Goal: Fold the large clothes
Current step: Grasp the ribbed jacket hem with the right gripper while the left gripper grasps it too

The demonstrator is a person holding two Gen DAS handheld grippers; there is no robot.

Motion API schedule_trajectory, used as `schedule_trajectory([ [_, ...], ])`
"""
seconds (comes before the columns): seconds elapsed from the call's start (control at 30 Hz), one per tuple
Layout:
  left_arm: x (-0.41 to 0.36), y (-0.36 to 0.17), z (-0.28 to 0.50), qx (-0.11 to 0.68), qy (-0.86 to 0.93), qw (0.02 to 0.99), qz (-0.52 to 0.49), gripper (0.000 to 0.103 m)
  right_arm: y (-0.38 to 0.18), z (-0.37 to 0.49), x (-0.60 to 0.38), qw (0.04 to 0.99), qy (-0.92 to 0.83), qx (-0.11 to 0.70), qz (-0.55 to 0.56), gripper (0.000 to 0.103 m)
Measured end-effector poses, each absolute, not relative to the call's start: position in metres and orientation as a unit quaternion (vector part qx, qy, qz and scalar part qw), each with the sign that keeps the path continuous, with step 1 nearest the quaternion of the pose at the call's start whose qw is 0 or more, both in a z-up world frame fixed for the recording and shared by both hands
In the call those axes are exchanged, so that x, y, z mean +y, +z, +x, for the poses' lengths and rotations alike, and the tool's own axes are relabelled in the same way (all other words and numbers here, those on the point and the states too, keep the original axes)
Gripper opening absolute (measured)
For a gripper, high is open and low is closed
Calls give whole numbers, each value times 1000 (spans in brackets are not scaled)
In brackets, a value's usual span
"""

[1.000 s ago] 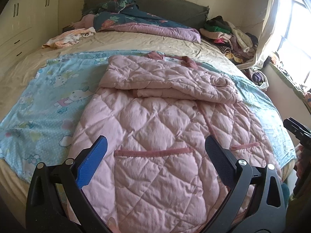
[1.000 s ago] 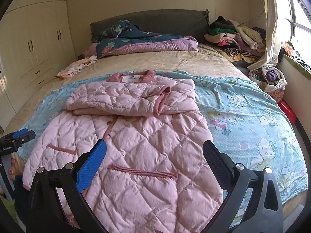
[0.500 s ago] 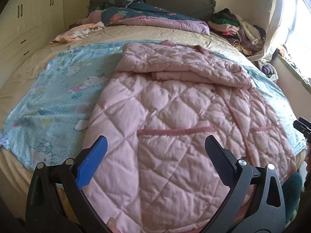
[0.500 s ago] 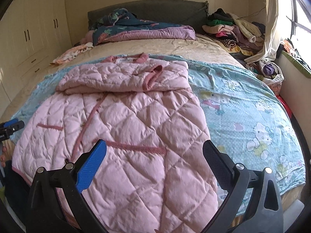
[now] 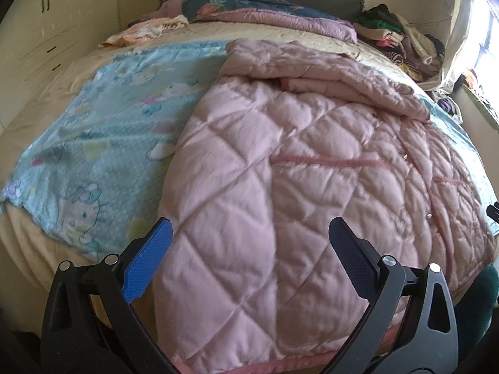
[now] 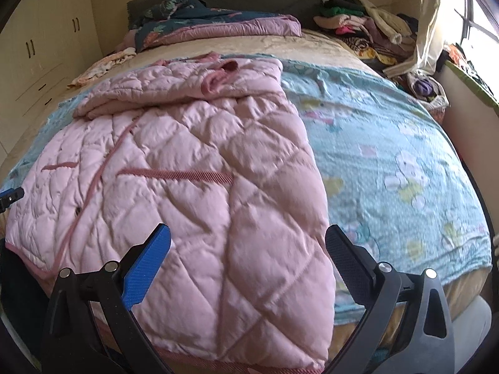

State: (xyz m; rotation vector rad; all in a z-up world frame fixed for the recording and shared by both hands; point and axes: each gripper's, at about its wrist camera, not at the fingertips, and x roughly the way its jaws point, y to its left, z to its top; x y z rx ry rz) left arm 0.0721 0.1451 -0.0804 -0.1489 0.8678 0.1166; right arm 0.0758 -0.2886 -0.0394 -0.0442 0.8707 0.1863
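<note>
A large pink quilted coat [image 5: 305, 162] [image 6: 193, 168] lies front up on the bed, its sleeves folded across the chest at the far end. Its hem hangs over the near bed edge. My left gripper [image 5: 249, 233] is open, low over the hem's left corner, nothing between its blue and black fingers. My right gripper [image 6: 248, 237] is open too, low over the hem's right corner. The tip of the other gripper shows at the frame edge in each view.
A light blue cartoon-print sheet [image 5: 103, 143] [image 6: 389, 155] lies under the coat. A dark floral duvet [image 6: 212, 18] and headboard sit at the far end. A heap of clothes [image 6: 368, 31] fills the far right corner by the window. Cupboards [image 5: 46, 31] line the left wall.
Both grippers have come down and forward toward the coat's hem; the coat now fills more of each view. Both have stayed open.
</note>
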Motion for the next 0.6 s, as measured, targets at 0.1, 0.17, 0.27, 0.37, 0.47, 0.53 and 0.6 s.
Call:
schedule_trajectory([
  [0.1, 151, -87, 67, 426, 61, 900, -72, 94, -48, 73, -297, 898, 85, 432, -16, 99],
  [0.17, 153, -91, 64, 432, 64, 897, -69, 94, -53, 70, -300, 895, 85, 439, -15, 99],
  [0.27, 156, -97, 60, 440, 67, 893, -70, 94, -62, 66, -308, 889, 86, 450, -7, 99],
  [0.37, 157, -101, 55, 444, 67, 891, -72, 94, -71, 62, -315, 883, 88, 462, 8, 99],
  [0.47, 158, -105, 51, 448, 62, 888, -78, 94, -75, 58, -322, 878, 96, 469, 29, 99],
  [0.53, 159, -108, 48, 452, 58, 886, -83, 94, -77, 55, -323, 876, 100, 471, 32, 99],
  [0.6, 163, -112, 44, 455, 53, 883, -100, 94, -80, 51, -324, 873, 107, 475, 36, 99],
])
